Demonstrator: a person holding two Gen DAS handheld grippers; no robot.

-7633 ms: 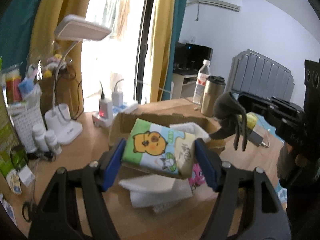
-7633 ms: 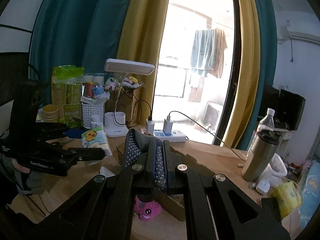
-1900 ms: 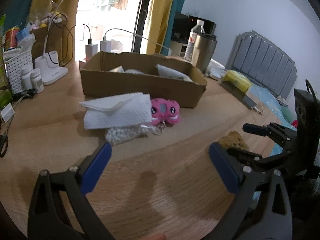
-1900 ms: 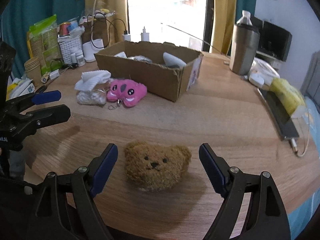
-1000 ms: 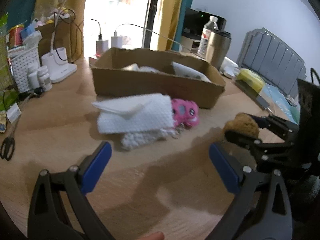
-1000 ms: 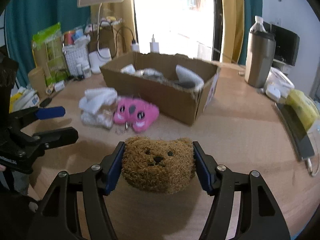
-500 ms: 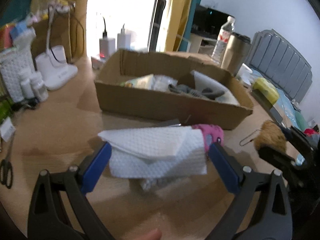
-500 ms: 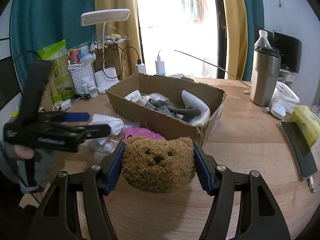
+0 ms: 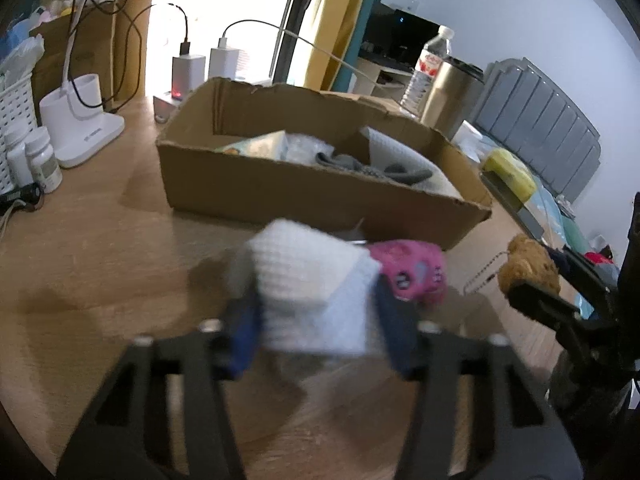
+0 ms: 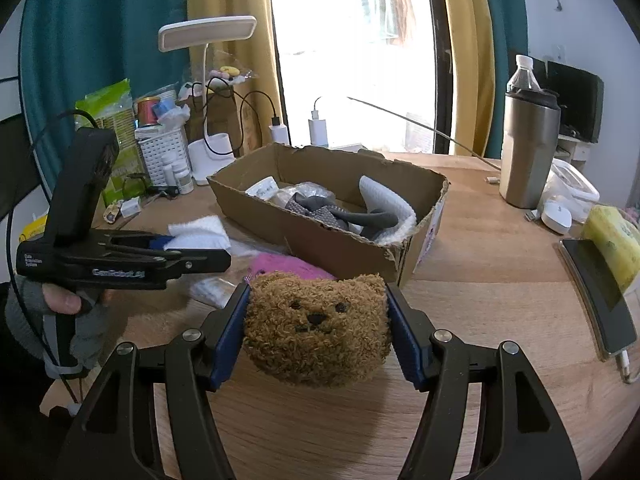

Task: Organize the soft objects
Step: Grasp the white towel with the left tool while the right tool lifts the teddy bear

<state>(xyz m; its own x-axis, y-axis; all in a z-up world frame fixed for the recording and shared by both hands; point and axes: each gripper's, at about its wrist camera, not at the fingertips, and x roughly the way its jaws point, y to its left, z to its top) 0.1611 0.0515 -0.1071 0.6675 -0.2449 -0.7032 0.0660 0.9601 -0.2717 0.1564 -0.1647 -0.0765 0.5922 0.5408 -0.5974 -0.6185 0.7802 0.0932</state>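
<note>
Left gripper (image 9: 316, 322): I see the white waffle-weave cloth (image 9: 308, 280) sitting squarely between its blue pads. The jaws have just been closing, and both pads now press the cloth's sides, bunching it into a tall, narrow wad. I read this as clenched on the cloth. The view is motion-blurred, so I cannot tell whether the cloth is clear of the bench (image 9: 100, 248) or resting on it.

The cloth is folded, pale, with a fine grid texture. One layer looks bluish in shade on the right. Its wider span runs from pad to pad. Beneath it, a clear bag of small white pellets (image 10: 210, 292) lies on the bench.

Right gripper (image 10: 318, 330): grasping the brown bear head (image 10: 316, 326), a curly-pile plush with small black eyes and nose. The face points back at the wrist camera, upright, ears up. Its width runs across the jaws, pad to pad, and the pads dent its cheeks. It is held above the bench, in front of the cardboard box (image 10: 332, 240).

The pink plush (image 9: 412, 276) lies on the bench just right of the cloth in the left wrist view, against the box's near wall. The box is open-topped, long side toward me, and holds a grey sock (image 10: 340, 214), another white cloth (image 10: 388, 200) and a printed packet (image 9: 260, 146).
</note>
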